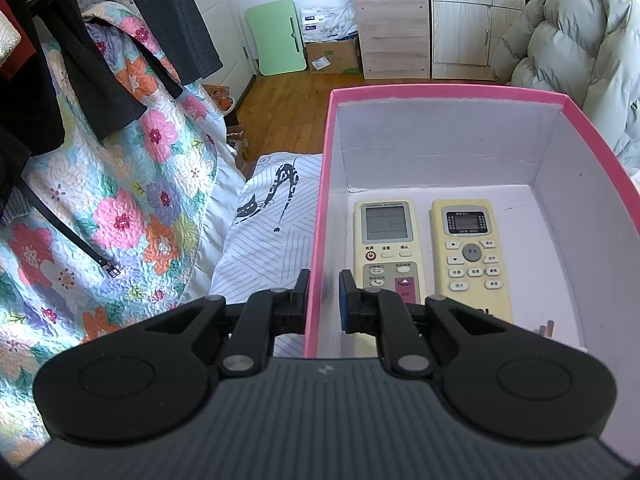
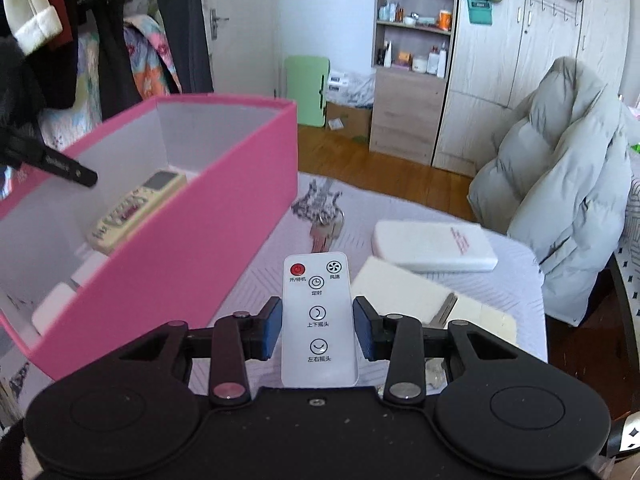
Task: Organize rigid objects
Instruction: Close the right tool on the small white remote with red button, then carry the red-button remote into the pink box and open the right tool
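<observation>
The left gripper (image 1: 324,300) pinches the pink box's (image 1: 320,208) wall at lower centre, while the right gripper (image 2: 318,328) clamps a white fan remote (image 2: 318,316).

left remote (image 1: 386,248) lower end: hidden behind the inner finger of the left gripper (image 1: 324,300)
second remote (image 1: 471,258) bottom label: cut off by the gripper's arm
small wooden bits (image 1: 547,327) right of the jaws: too little shows to identify
white remote (image 2: 319,316) near end: passes under the right gripper (image 2: 319,328) body
keys (image 2: 326,220) beyond the jaws: blurred
</observation>
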`<state>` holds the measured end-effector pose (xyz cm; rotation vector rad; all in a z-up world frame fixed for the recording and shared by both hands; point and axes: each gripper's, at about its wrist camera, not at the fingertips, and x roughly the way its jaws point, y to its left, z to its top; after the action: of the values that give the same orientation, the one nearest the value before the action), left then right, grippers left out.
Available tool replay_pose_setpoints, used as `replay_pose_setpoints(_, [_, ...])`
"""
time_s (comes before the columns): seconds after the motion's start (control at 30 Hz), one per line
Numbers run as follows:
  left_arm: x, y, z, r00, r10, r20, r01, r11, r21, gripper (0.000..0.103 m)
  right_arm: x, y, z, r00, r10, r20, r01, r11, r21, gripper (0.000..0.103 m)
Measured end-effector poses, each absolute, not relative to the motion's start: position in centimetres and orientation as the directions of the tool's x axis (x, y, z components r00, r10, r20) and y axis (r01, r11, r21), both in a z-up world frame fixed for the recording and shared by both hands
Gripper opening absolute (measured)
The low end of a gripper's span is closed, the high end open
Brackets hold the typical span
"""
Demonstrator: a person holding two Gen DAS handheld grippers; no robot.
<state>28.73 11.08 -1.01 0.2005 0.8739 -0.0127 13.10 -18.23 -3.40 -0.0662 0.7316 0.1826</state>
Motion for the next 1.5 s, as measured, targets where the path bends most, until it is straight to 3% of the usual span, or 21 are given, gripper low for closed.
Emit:
replay_pose_setpoints(0.4, [28.5, 10.8, -0.8, 0.652, 0.080, -0.754, 0.094, 0.978, 0.185, 0.012, 12.5, -17.4, 1.1, 0.820, 0.126, -0.558, -0.163, 0.987, -0.017, 0.043])
replay_pose_setpoints(0.63, [28.3, 10.9, -0.8, 0.665, 0.079, -0.743, 0.088, 0.979, 0.183, 0.011, 14.0, -14.1, 5.9, 0.754, 0.390, -0.529, -0.374, 0.916, 0.143, 0.043])
replay_pose_setpoints(0.9, [28.2, 11.0, -0.8, 0.667, 0.075, -0.741, 0.083, 0.981, 0.174, 0.011, 18.6, -7.2, 3.8, 0.525, 0.497, -0.691, -0.566, 0.810, 0.152, 0.043])
replay_pose_setpoints(1.07, [28.1, 11.2, -0.7, 0.670, 0.063, -0.740, 0.085, 0.983, 0.160, 0.011, 20.6, -5.1, 0.0, 0.436, 0.449, -0.780, -0.552, 0.818, 0.163, 0.043])
replay_pose_setpoints(1.37, [28.2, 11.2, -0.7, 0.669, 0.053, -0.741, 0.089, 0.985, 0.151, 0.011, 20.8, -2.9, -1.9, 0.294, 0.481, -0.826, -0.589, 0.772, 0.240, 0.045])
replay_pose_setpoints(1.5, [28.2, 11.2, -0.7, 0.669, 0.054, -0.741, 0.089, 0.984, 0.152, 0.011, 19.6, -3.9, -1.0, 0.374, 0.462, -0.804, -0.559, 0.804, 0.202, 0.047])
